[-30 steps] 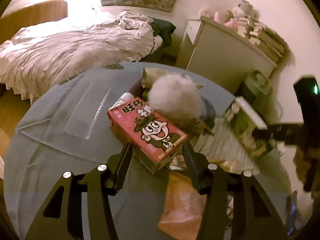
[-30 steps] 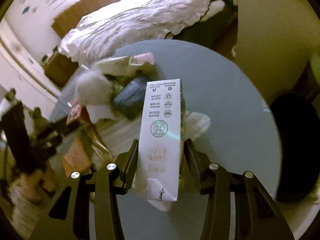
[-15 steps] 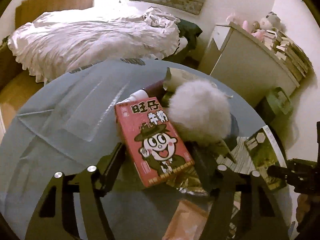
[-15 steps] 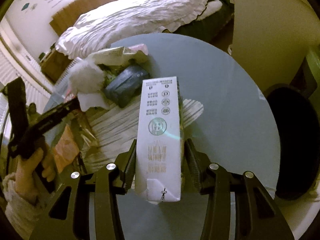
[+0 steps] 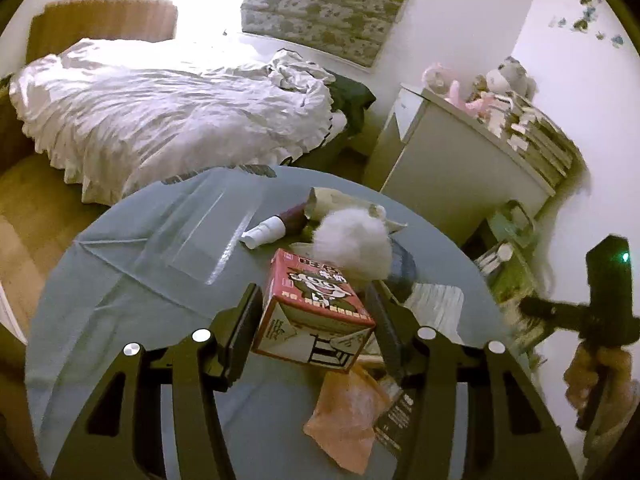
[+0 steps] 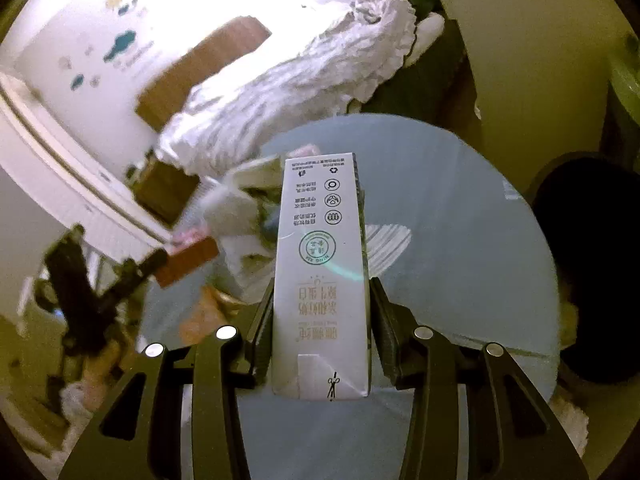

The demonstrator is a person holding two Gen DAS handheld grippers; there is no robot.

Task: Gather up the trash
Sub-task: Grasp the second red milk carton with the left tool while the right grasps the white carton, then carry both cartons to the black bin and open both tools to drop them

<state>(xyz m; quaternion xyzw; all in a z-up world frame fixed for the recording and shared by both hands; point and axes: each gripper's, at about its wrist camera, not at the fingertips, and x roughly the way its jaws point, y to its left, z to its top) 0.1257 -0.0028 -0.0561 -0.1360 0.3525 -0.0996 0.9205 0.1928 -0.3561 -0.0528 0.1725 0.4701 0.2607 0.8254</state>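
My left gripper is shut on a red milk carton with a cartoon face, held tilted above the round grey table. My right gripper is shut on a tall white carton, held lengthwise above the same table. On the table lie a white fluffy ball, a small white and purple bottle, an orange wrapper, a striped paper and a crumpled paper bag. The left gripper with its red carton shows blurred in the right wrist view.
A dark round bin stands by the table's right edge. A bed with white bedding lies beyond the table. A white cabinet with plush toys and books stands at the right. The right gripper's body shows at the right.
The left gripper has lifted the red carton off the pile and tilted it up. The right gripper has risen with the white carton; the view is blurred by motion.
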